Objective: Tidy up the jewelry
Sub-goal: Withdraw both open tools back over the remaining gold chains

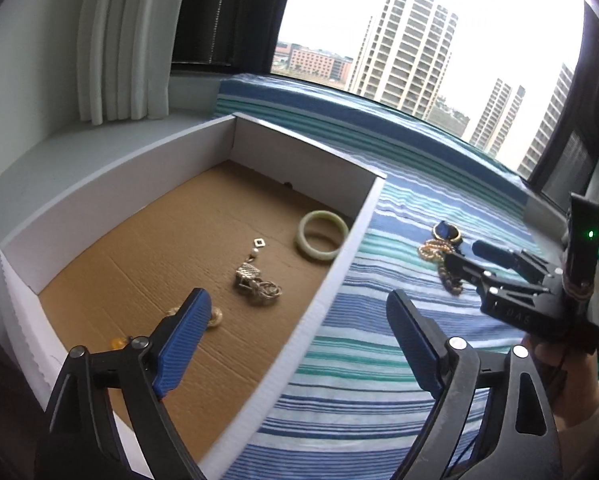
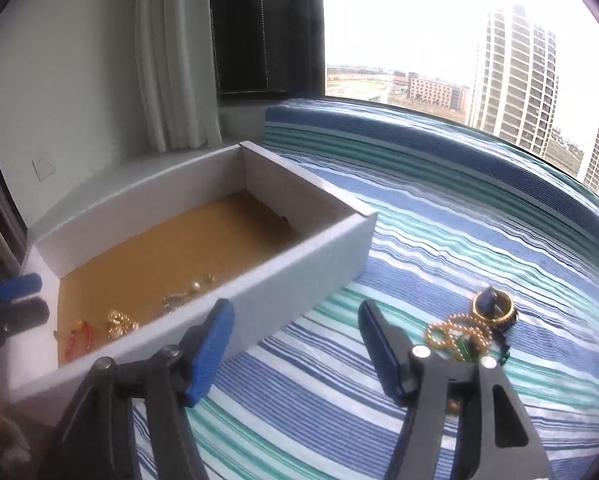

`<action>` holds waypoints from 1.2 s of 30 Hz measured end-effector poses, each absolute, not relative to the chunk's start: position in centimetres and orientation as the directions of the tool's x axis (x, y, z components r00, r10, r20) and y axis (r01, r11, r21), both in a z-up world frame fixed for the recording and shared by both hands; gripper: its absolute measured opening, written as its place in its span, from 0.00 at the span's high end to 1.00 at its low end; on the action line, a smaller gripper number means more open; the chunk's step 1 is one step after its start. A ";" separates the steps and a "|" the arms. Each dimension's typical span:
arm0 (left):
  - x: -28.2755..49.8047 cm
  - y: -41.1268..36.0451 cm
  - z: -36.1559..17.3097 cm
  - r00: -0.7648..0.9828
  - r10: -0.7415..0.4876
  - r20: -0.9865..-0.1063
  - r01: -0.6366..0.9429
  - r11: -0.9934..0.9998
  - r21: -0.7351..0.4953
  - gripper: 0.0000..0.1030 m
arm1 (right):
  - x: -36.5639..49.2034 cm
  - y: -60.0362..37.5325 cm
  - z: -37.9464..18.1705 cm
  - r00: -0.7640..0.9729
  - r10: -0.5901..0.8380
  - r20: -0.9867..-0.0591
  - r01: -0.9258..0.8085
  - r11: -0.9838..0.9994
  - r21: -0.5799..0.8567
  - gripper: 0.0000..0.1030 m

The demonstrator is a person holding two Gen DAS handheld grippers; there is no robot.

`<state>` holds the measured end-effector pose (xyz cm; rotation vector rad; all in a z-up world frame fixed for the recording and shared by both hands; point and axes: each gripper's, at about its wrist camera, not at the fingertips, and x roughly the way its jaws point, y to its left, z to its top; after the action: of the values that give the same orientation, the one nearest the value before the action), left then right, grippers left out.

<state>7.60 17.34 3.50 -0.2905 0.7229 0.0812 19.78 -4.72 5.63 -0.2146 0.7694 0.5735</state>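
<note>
On the left side of the bed, near the wall, sat the white box. I used it to keep all the jewelry in one place. Inside lay the green bangle, the silver chain and a few gold bits, so part of the job looked done. My left tongs hung over the box's right wall, wide open and holding nothing. I think they had nothing left to carry. My right tongs were also wide open and empty, above the stripes just right of the box. Further right on the bed waited the gold necklace and the dark ring, touching each other. I guessed those should go in next.
</note>
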 end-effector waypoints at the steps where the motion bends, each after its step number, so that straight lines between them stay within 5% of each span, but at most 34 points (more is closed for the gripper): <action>1: 7.5 16.2 3.4 0.755 -0.041 -0.654 -0.153 0.959 -0.237 0.07 | 18.6 -6.2 5.1 0.586 0.384 -0.713 -0.547 0.837 0.001 0.31; 17: 7.7 0.0 -5.6 0.608 -0.168 -0.776 0.084 0.985 -0.148 0.05 | 7.2 -27.0 -2.6 0.714 -0.008 -0.700 -0.095 0.990 -0.108 0.25; 36: 6.4 -0.7 -7.5 0.641 -0.141 -0.755 0.074 0.990 -0.122 0.05 | 5.2 -26.5 -2.3 0.776 0.029 -0.630 -0.078 0.996 -0.050 0.25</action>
<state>6.36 -0.66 -7.54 -0.0819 0.8669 -0.1226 5.19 -26.51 -2.34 -0.0749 0.6799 0.0578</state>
